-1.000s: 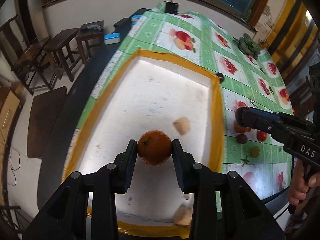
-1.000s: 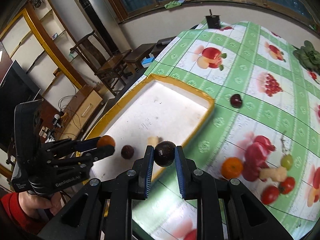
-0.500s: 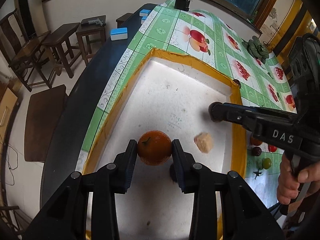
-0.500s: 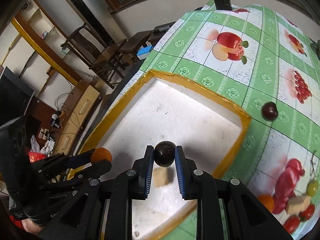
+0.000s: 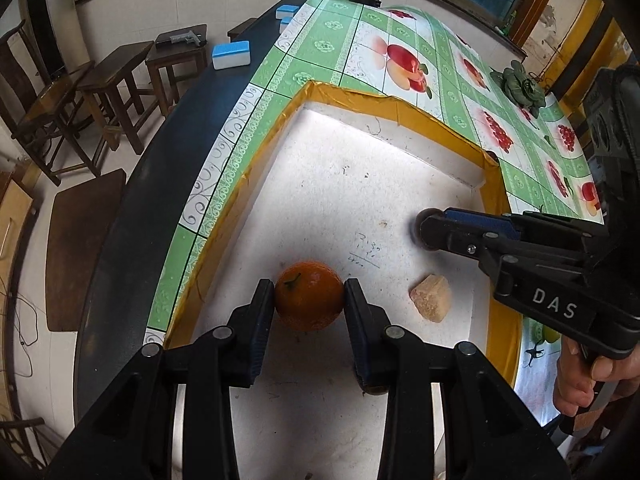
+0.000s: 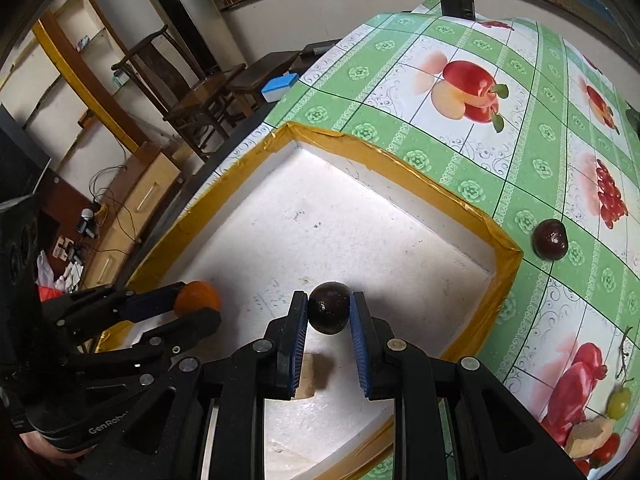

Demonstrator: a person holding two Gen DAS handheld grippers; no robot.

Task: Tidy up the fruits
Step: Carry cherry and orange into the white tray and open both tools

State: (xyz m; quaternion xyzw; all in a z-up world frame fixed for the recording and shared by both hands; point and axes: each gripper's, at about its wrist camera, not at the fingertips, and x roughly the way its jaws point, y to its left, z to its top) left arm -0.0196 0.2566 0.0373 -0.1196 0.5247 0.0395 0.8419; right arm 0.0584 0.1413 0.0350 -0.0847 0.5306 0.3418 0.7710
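My left gripper (image 5: 309, 300) is shut on an orange (image 5: 309, 301), held low over the near left part of a white foam tray (image 5: 352, 112) with yellow taped rims. My right gripper (image 6: 329, 314) is shut on a dark round fruit (image 6: 329, 313) above the tray's middle. In the left wrist view the right gripper (image 5: 426, 234) reaches in from the right, its dark fruit mostly hidden. The right wrist view shows the left gripper (image 6: 200, 300) with the orange (image 6: 198, 297) at the left. A tan chunk (image 5: 431, 298) lies on the tray floor.
A second dark fruit (image 6: 551, 239) sits on the green fruit-print tablecloth (image 6: 400, 92) just past the tray's far right corner. Small loose fruits (image 6: 618, 400) lie at the right edge. Wooden stools (image 5: 120, 92) and chairs stand left of the table. A blue and white box (image 5: 231, 55) rests on the dark table edge.
Both grippers have moved in over the tray and lower, each still holding its fruit. The right gripper has crossed from beyond the tray's right rim to above its floor.
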